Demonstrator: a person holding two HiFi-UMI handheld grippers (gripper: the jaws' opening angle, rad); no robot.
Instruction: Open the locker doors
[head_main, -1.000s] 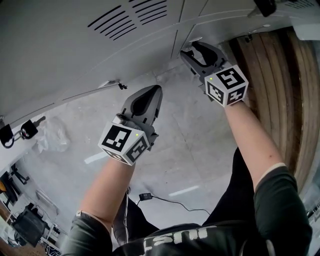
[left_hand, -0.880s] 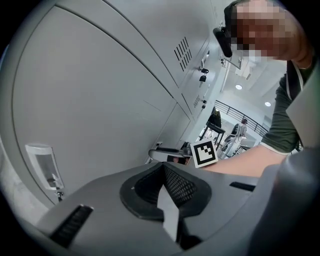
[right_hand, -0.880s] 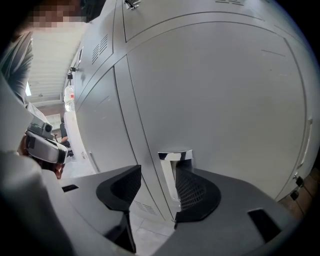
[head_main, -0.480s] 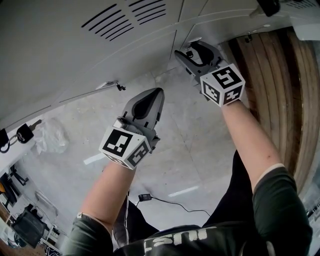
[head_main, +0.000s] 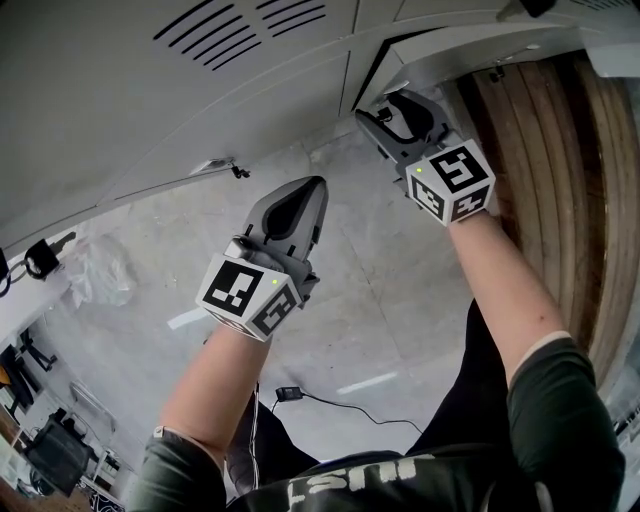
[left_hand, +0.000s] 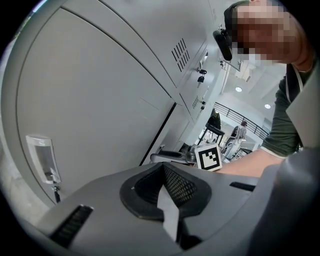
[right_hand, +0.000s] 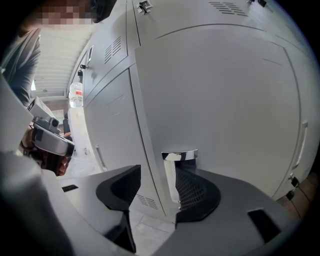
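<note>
The right gripper (right_hand: 152, 175) is wide open, and its jaws have just been opening. The shiny handle (right_hand: 180, 155) of the grey locker door (right_hand: 225, 90) stands between them, just beside the jaw at 3 o'clock, and it is not squeezed. The left gripper (left_hand: 163, 167) is closed tight with nothing in it. In the head view, the right gripper sits at 1 o'clock from the left one.

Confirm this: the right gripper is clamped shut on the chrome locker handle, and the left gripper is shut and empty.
Not clamped: the right gripper view shows the right gripper open, its jaws just opened, the chrome locker handle between them. The left gripper is indeed shut and empty.
</note>
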